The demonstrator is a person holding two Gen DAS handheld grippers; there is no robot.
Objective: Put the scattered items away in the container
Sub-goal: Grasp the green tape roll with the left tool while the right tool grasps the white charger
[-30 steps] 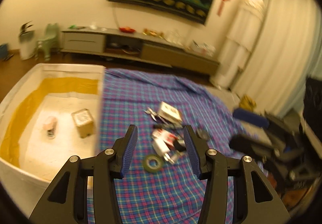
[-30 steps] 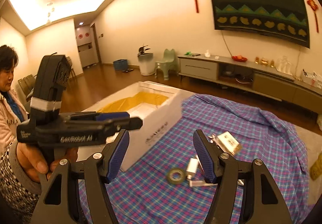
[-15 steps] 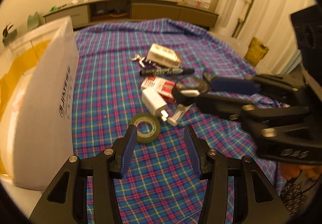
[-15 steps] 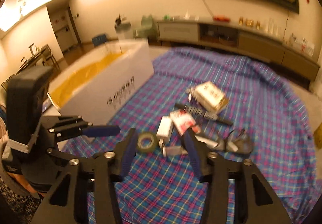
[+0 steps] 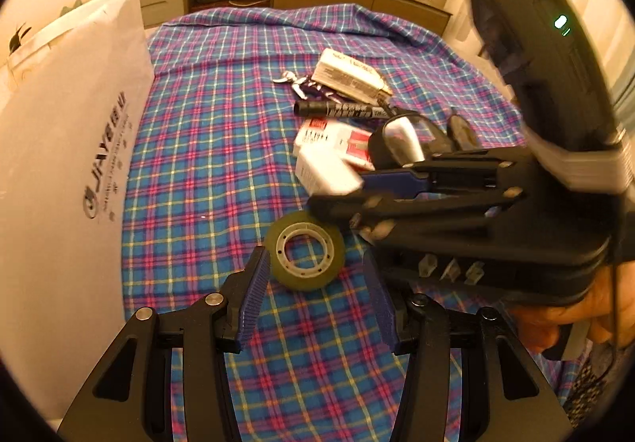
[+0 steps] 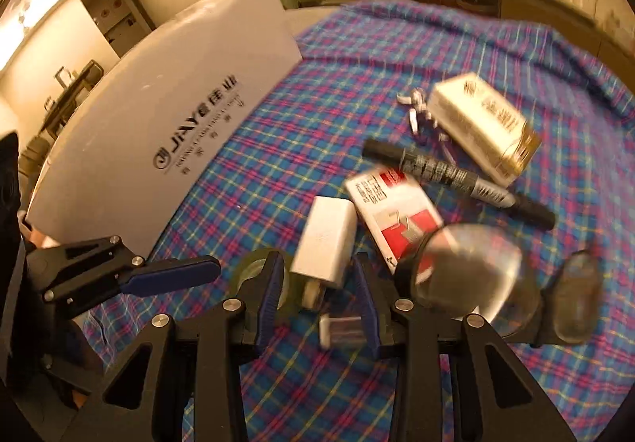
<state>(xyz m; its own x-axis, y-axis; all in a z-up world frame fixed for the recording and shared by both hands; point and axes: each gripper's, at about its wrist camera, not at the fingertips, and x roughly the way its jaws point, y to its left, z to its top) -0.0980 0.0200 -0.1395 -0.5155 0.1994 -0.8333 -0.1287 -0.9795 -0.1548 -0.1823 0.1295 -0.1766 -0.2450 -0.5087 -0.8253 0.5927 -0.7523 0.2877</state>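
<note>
Left tongs [image 5: 313,293] spread, straddling the greenish roll of clear tape [image 5: 304,256] for an edge grip. Right tongs [image 6: 319,293] closing around the white plastic charger block [image 6: 327,239], pads not yet pressing. White foam container [image 6: 158,132] stands just beside, on the plaid-clothed bench [image 5: 206,148].

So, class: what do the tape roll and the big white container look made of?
Tape roll: glossy translucent plastic tape on a white plastic core, judging by its sheen. White container: probably matte foam, given its thick, dull, slightly grainy wall, though that is uncertain.

tape roll [image 6: 254,267] half-hidden, glasses [image 6: 468,275] blurred — box cropped
</note>
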